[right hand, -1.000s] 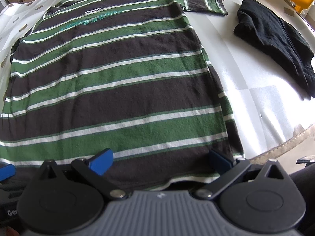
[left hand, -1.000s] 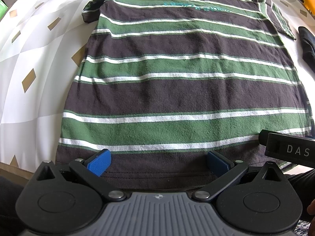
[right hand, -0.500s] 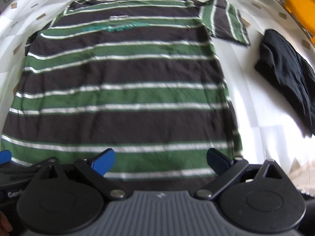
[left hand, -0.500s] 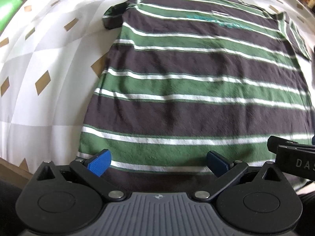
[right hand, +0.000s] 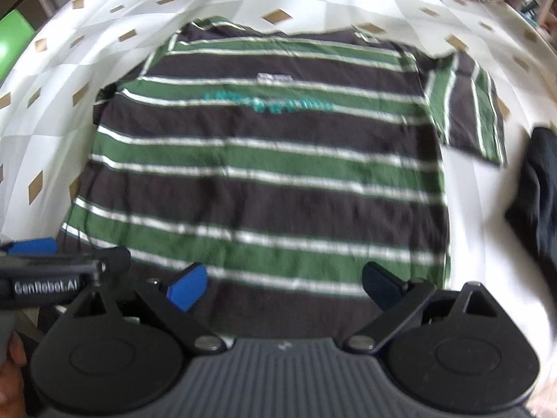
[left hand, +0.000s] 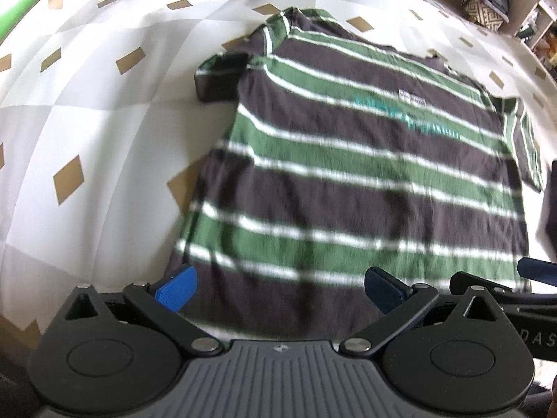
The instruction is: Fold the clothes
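Two grippers hang over a striped shirt point(left hand: 348, 181) lying flat on the surface point(left hand: 87, 104). Left gripper point(left hand: 278, 289) has its fingers wide open and empty. Right gripper point(right hand: 282, 285) has its fingers closing slowly, nothing between them.

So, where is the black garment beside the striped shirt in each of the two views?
Left wrist: the black garment is only a dark sliver at the right edge.
Right wrist: it lies at the right edge, beside the striped shirt.
Shared landmark: the teal lettering on the shirt's chest.
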Demonstrator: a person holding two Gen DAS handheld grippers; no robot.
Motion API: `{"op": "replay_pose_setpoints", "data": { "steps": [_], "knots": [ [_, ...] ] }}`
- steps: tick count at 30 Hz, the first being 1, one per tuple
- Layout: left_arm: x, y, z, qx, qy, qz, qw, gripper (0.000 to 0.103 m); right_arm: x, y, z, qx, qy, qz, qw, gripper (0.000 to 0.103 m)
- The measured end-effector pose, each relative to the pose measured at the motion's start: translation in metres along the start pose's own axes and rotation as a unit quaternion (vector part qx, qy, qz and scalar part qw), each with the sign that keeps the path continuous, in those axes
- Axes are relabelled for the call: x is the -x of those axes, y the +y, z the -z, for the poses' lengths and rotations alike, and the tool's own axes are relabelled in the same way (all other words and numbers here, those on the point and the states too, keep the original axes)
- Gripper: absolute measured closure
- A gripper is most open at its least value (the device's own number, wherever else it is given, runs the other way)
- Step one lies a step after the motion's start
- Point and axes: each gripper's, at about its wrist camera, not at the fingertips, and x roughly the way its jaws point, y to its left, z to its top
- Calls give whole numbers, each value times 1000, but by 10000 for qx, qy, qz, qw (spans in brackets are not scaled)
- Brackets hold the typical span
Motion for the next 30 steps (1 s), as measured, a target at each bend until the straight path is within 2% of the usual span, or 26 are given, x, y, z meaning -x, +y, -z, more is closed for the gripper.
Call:
{"op": "replay_pose_setpoints", "data": {
  "steps": [6, 13, 18, 22, 26, 30],
  "knots": [
    [-6, 10, -29, 191, 68, 130, 9997, 0, -5, -1, -25, 114, -38, -61, 9999, 7],
    [-11, 26, -60, 450, 123, 386, 9982, 0, -21, -2, -38, 97, 81, -86, 9999, 7],
    [-16, 35, -83, 657, 228, 715, 9950, 0, -26, 15, -43, 532, 80, -220, 9983, 7],
    [-24, 44, -101, 901, 353, 1017, 9901, 0, -27, 28, -47, 915, -1, -250, 9955, 7],
    [-33, 55, -117, 1165, 389, 1280, 9841, 0, -25, 32, -56, 931, -164, -521, 9942, 7],
    [-40, 69, -130, 1546, 342, 1744, 9719, 0, -23, 33, -66, 892, -331, -518, 9941, 7]
  ]
}}
